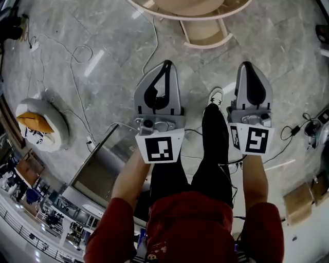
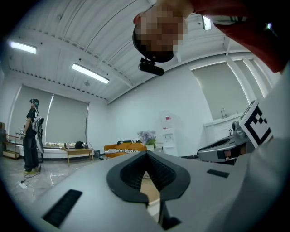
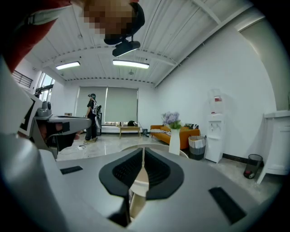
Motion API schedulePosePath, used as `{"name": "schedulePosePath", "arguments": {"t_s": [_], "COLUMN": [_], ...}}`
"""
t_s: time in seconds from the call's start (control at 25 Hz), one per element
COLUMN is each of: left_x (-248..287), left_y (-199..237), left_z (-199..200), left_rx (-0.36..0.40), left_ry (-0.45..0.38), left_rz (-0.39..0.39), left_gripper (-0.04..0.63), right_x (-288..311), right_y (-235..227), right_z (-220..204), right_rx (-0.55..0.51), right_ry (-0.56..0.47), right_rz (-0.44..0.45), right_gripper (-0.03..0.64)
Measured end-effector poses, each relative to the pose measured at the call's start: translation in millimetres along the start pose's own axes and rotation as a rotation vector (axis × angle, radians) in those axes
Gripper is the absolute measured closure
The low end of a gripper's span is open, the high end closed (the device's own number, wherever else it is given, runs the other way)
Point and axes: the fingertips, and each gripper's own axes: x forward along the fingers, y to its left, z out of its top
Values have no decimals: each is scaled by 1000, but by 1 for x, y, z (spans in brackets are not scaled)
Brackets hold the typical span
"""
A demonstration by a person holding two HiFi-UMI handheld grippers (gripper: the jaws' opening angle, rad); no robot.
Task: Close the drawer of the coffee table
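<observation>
Left gripper, head view: the grey plastic left gripper (image 1: 167,64) with black ribbed pads is held out over the floor. Its tips are pressed together with nothing pinched.
Right gripper, head view: the matching grey right gripper (image 1: 247,65) sits alongside, likewise closed and empty.
Floor: polished grey marble-pattern tiles (image 1: 103,46), crossed by a thin white cable (image 1: 156,36).
Coffee table: the round cream wooden coffee table (image 1: 190,15) lies at the top edge, ahead of both grippers and apart from them.
Drawer: its pale curved-front drawer (image 1: 204,32) stands pulled out toward the wearer.
Left gripper view: a white-walled room with a ceiling strip light (image 2: 90,73), an orange sofa (image 2: 124,148) and a standing person (image 2: 31,136). The pad tips meet, and pale wood shows through the gap beneath them.
Right gripper view: the same room, with a white water dispenser (image 3: 216,131) and a white vase (image 3: 175,141) of lilac flowers. The pads are closed on nothing.
</observation>
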Motion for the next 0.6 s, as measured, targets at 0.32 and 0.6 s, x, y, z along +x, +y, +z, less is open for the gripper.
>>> {"name": "schedulePosePath", "arguments": {"t_s": [0.32,0.6], "left_x": [-28,-42], "left_y": [-30,-49], "left_z": [-227,-368], "left_rx": [-40,8], "left_ry": [51,27], "left_rz": [30,32], "left_gripper": [582,582], "right_x": [19,34], "right_y": [30,17], "right_z": [-233,-379], "right_rx": [-102,-87], "right_ry": [81,88], "right_rz": [43,0], "right_gripper": [591,591]}}
